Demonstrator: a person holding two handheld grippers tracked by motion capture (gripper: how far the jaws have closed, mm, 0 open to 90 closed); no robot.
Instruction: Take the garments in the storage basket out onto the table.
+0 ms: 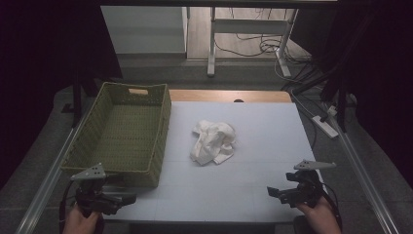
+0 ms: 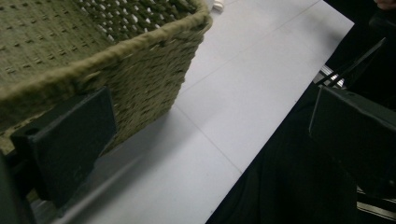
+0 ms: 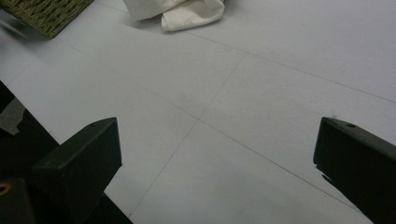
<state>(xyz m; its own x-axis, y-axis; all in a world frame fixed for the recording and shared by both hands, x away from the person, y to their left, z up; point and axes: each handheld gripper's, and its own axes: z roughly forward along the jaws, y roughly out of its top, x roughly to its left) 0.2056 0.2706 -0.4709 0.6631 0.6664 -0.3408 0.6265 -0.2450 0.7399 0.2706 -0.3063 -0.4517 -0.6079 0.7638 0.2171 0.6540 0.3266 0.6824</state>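
Nothing of the work is looking done yet, judging by how things are lying: the white cloth (image 1: 213,142) is sitting crumpled near the middle of the counter (image 1: 272,136), well apart from both grippers, and the woven green basket (image 1: 119,168) at the left edge is standing empty. The likely job is putting the cloth into that basket, so all of it is remaining: reaching, picking up, carrying over, letting go.

The left gripper (image 1: 127,199) is hovering at the near left corner of the counter, just beside the basket's front wall; in the left gripper view its fingers (image 2: 70,140) are spread wide with nothing between them, one of them sitting close against the wicker (image 2: 154,79). The right gripper (image 1: 272,191) is waiting near the front right edge, pointing inward across the counter; in the right gripper view its fingers (image 3: 79,163) are likewise spread wide and holding nothing, with the cloth (image 3: 180,11) lying far ahead at the top and a corner of the basket (image 3: 44,14) beside it.
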